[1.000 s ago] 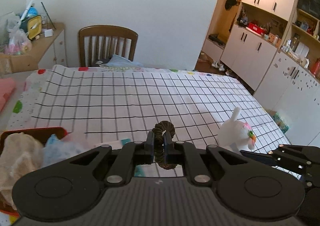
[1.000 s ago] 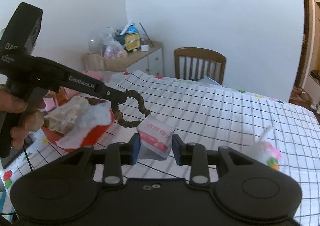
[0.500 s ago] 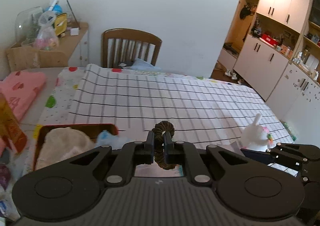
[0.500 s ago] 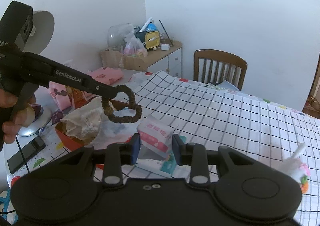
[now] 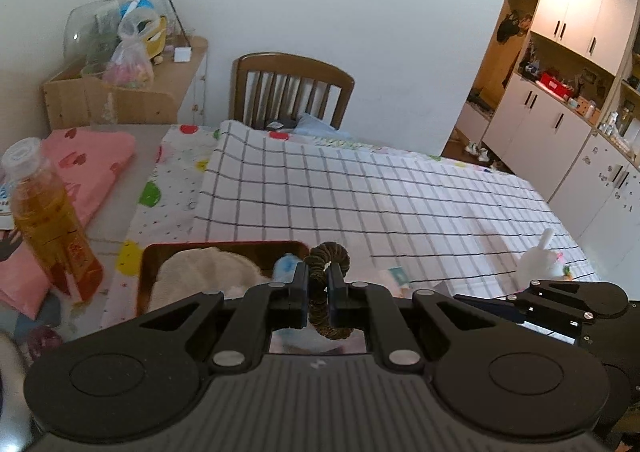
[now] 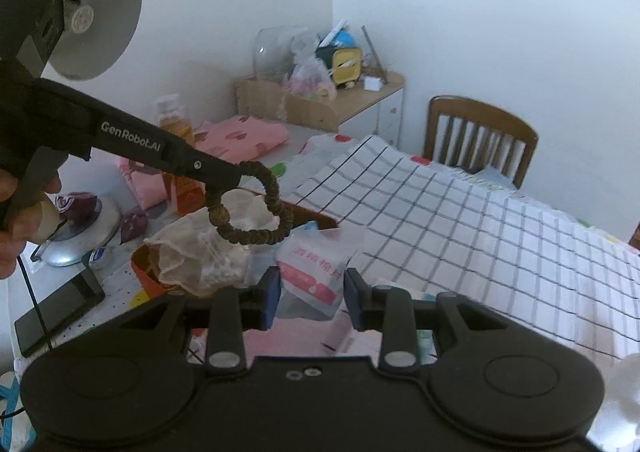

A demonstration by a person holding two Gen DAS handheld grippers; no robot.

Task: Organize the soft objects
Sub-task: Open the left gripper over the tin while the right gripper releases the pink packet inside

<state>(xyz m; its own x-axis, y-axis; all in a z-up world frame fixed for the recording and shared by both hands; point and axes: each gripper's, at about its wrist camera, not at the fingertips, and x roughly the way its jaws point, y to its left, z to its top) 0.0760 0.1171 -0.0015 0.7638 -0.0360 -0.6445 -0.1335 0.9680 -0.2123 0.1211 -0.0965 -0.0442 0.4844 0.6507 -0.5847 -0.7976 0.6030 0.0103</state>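
Left wrist view: the left gripper pinches a brown ruffled hair tie between its pressed-together fingers, the loop standing upright in the grip and rising above the fingertips. Just beyond it sits a red tray holding a cream-coloured cloth and a small blue item (too blurred to identify). A bottle of amber drink stands to the left of the tray, on folded pink fabric. The checked tablecloth stretches toward a wooden chair, and a white plush toy sits near the cloth's right edge. Part of the other gripper shows at lower right.

Right wrist view: the right gripper holds a white packet with pink printing, its fingers closed against the packet's sides. The left gripper, gripped by a person's hand at the frame's left edge, carries the hair tie hanging as an open loop over the cloth piled in the tray. A dark phone lies flat near the table's left edge.
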